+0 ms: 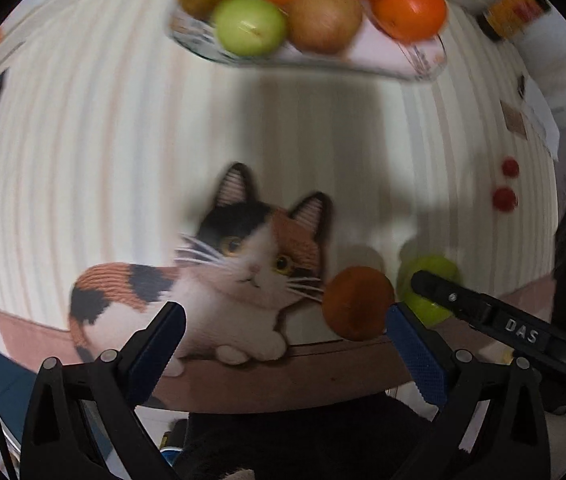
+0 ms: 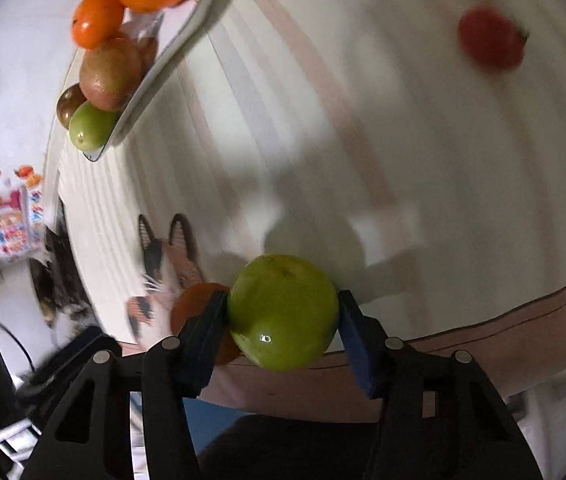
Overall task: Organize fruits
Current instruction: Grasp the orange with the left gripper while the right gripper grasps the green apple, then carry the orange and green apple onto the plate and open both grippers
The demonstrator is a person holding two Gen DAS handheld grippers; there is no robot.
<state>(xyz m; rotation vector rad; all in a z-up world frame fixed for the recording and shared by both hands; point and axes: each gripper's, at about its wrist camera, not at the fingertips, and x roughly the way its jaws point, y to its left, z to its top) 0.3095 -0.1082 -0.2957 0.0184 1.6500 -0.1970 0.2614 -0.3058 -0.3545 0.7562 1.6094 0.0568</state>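
A glass plate (image 1: 423,62) at the far side of the table holds several fruits: oranges (image 1: 410,8), a green fruit (image 1: 249,25) and brownish fruits (image 1: 323,18); it also shows in the right wrist view (image 2: 187,32). My right gripper (image 2: 283,312) is shut on a green apple (image 2: 283,310), seen in the left wrist view (image 1: 429,280) too. An orange (image 1: 357,302) lies on the table beside it, just inside my right finger of the left gripper (image 1: 285,320), which is open and empty over a cat picture.
The table has a striped cloth with a cat picture (image 1: 219,276) near the front edge. Two small red fruits (image 2: 491,36) lie at the right side of the table (image 1: 505,199). A dark jar (image 1: 515,10) stands at the back right.
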